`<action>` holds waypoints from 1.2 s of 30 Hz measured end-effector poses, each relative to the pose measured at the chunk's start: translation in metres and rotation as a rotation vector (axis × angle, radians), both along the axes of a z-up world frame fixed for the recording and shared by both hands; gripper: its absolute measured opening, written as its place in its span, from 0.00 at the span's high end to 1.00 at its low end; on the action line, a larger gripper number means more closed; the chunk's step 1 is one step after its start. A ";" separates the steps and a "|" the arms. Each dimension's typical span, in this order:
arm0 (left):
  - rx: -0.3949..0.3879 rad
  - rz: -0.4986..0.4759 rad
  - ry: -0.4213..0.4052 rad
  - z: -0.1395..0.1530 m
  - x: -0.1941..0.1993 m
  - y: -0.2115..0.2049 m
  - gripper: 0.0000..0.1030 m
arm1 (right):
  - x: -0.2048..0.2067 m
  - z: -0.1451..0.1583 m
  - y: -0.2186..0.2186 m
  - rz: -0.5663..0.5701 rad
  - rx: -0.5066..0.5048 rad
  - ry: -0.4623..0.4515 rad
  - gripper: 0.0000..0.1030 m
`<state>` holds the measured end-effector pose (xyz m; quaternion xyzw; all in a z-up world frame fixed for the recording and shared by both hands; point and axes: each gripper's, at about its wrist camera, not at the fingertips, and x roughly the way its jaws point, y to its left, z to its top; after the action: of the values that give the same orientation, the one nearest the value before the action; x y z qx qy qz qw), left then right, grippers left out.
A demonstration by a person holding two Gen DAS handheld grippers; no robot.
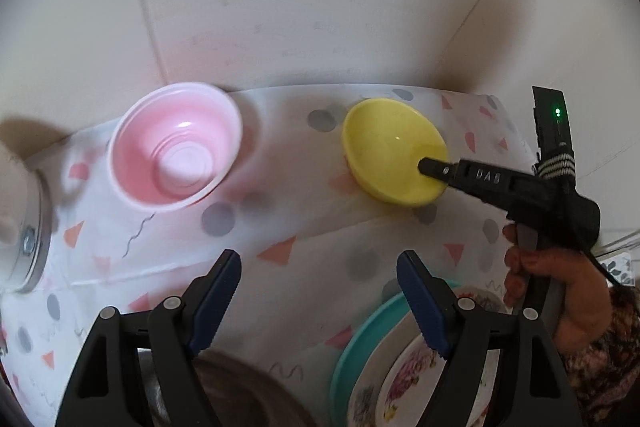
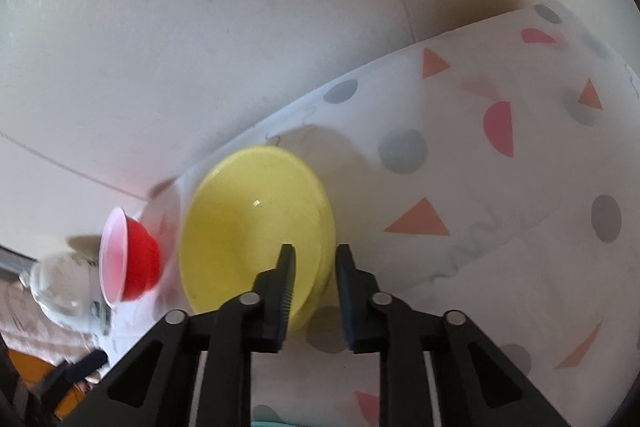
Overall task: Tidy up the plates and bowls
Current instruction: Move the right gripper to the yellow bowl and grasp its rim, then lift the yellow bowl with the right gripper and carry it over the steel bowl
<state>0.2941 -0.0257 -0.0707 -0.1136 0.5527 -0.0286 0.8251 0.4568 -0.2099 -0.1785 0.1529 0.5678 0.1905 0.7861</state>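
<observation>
**Yellow bowl's rim sits between the right gripper's fingers**

Left wrist view: the left gripper [image 1: 319, 273] hangs with its jaws wide and empty over the white tablecloth [image 1: 288, 291] printed with grey dots and coral triangles. Beyond it lies the smooth, round yellow plastic bowl [image 1: 390, 151]; left of that bowl lies a glossy pink plastic bowl [image 1: 178, 151] with a ringed base. The right gripper [image 1: 430, 167] reaches into the yellow bowl. Nearer than that bowl, a teal plate [image 1: 352, 343] carries floral china plates [image 1: 404, 383].

Right wrist view: the right gripper [image 2: 314, 259] straddles the yellow bowl's [image 2: 248, 219] near rim, jaws narrow but not visibly pressing. Left of that bowl, the other bowl [image 2: 136, 263] shows a red outside.
</observation>
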 end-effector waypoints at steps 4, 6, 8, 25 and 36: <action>0.015 -0.021 0.009 -0.007 0.015 -0.013 0.22 | -0.004 -0.004 -0.008 0.009 0.029 0.015 0.87; 0.021 -0.024 0.017 -0.011 0.023 -0.017 0.22 | -0.008 -0.005 -0.011 0.015 0.038 0.023 0.88; -0.003 -0.020 0.019 -0.014 0.030 -0.021 0.22 | -0.012 -0.006 -0.016 0.016 0.049 0.030 0.89; 0.042 -0.100 0.030 -0.044 0.082 -0.061 0.59 | -0.020 -0.011 -0.024 0.025 0.072 0.033 0.89; 0.059 -0.142 0.032 -0.048 0.080 -0.059 0.84 | -0.023 -0.008 -0.023 0.019 0.056 0.012 0.89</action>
<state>0.3737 -0.0852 -0.1190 -0.0500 0.5731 -0.0690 0.8150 0.4337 -0.2334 -0.1862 0.1705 0.5685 0.2128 0.7762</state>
